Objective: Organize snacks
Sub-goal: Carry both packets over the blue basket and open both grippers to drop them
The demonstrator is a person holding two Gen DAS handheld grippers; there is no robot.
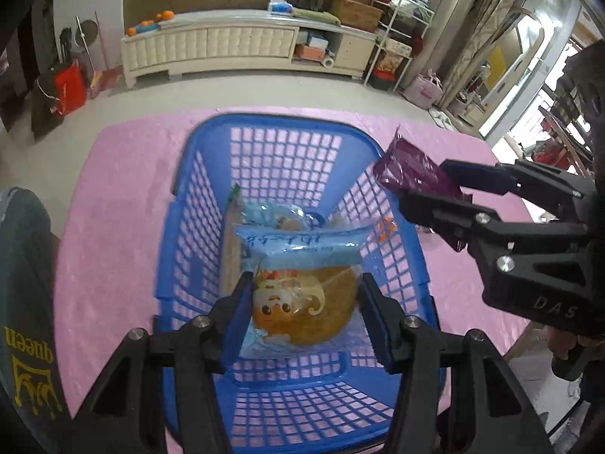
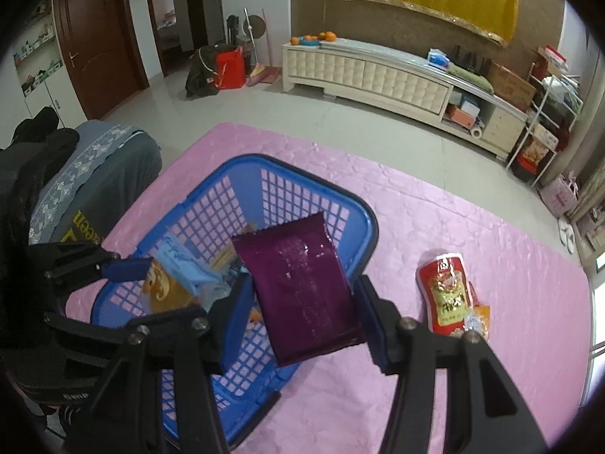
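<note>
Purple packet [image 2: 302, 287] sits clamped between right gripper [image 2: 302, 325] jaws above basket [image 2: 363, 223].

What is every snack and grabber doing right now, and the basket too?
Blue basket: upright on the pink cloth, holding snacks.
Orange snack pack: inside the basket, between the left gripper's fingers.
Light blue packet: lying in the basket.
Purple packet: held by the right gripper above the basket's rim.
Red packet: lying outside the basket.

Even indoor light, fisheye warp, dark corners
</note>
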